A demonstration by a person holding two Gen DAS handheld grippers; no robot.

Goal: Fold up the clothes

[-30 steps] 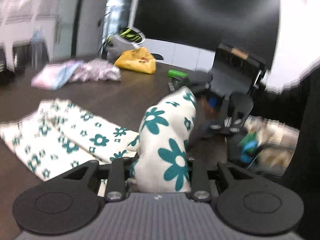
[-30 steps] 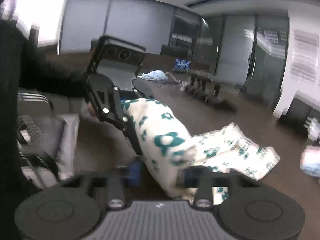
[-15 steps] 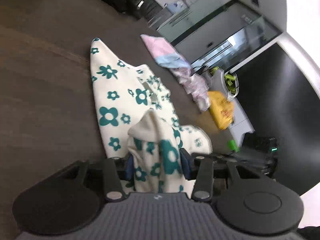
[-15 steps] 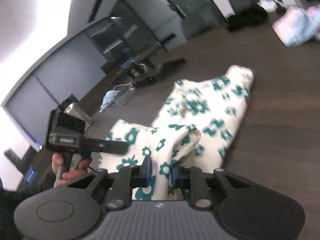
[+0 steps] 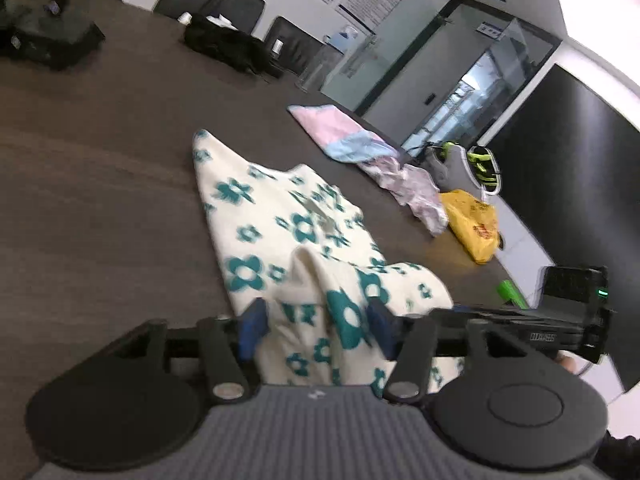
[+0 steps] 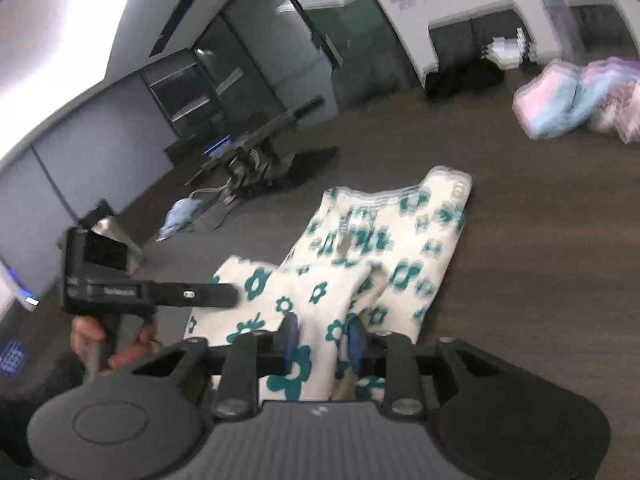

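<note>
We see the cream garment with teal flower print [image 5: 280,224] lying on the dark brown wooden table [image 5: 100,200]. Our left gripper [image 5: 316,326] pinches a raised fold of it; our right gripper [image 6: 322,338] clamps another bunch at its near edge.

Both grippers sit low and side by side, each pinching cloth. The left gripper [image 5: 316,320] has its blue pads [image 5: 252,328] clamped on a bunched fold; the right gripper [image 6: 320,340] is closed tighter on its fold. A bare hand [image 6: 104,344] grips the left handle.
</note>
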